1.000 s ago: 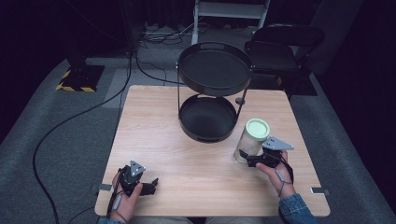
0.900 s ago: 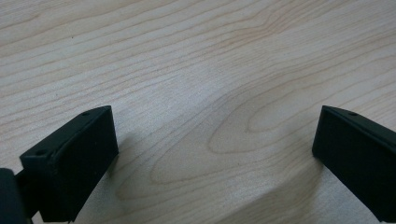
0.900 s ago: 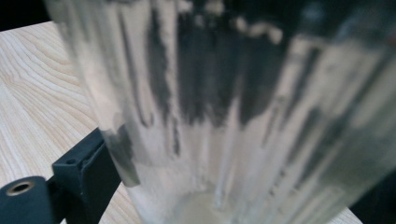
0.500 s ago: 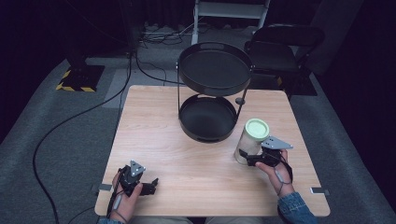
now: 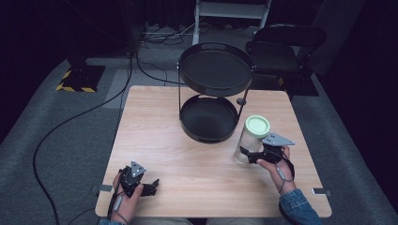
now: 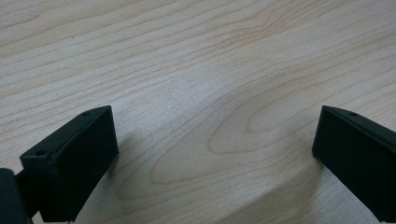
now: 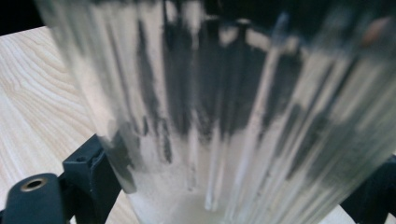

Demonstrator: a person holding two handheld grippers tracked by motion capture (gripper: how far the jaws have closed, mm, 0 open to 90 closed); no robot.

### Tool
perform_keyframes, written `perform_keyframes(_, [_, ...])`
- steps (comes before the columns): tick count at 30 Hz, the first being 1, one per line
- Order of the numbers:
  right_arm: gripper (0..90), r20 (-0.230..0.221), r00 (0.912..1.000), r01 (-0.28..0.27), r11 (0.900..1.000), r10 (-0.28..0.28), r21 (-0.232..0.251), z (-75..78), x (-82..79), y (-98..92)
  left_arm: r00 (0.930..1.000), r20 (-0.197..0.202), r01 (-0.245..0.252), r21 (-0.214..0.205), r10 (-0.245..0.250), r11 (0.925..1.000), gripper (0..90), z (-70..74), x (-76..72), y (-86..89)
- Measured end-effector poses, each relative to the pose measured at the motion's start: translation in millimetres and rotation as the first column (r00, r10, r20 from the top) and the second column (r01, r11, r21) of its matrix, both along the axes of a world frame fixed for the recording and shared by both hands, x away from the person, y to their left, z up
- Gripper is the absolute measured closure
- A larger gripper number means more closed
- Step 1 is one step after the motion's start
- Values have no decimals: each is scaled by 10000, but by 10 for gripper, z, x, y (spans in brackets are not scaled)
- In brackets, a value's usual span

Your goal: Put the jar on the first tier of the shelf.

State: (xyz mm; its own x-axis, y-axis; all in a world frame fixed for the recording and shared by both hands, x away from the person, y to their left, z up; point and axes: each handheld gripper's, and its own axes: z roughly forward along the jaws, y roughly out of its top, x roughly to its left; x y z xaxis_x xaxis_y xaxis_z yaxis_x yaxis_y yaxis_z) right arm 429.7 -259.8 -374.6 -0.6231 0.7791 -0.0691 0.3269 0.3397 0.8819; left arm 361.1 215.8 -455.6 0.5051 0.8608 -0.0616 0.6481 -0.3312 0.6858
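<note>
A clear ribbed glass jar (image 5: 250, 143) with a pale green lid (image 5: 257, 125) stands on the right side of the wooden table (image 5: 155, 122). My right gripper (image 5: 245, 153) is shut on its lower part, one jaw on each side. In the right gripper view the jar (image 7: 233, 102) sits between the jaws of my right gripper (image 7: 233, 191), the left jaw pressed against the glass. My left gripper (image 5: 152, 185) rests near the table's front left edge. It is open, and in the left gripper view there is bare wood between the jaws of my left gripper (image 6: 215, 158).
A black two-tier wire stand sits at the table's far middle, with an upper round tray (image 5: 187, 82) and a lower round tray (image 5: 206, 138) just left of the jar. A dark chair (image 5: 286, 42) and floor cables (image 5: 70, 126) lie beyond the table.
My right gripper and the jar have barely shifted. The left hand has stayed where it was.
</note>
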Motion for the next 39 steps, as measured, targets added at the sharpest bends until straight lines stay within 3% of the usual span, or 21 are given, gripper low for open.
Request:
perform_keyframes(18, [110, 267, 9985, -486, 9988, 484, 40, 282, 300, 245, 10000, -5, -7, 2, 7, 10000, 0, 0, -1, 1])
perform_keyframes(39, [110, 299, 9963, -810, 9966, 805, 145, 355, 696, 579, 10000, -3, -8, 0, 8, 10000, 0, 0, -1, 1])
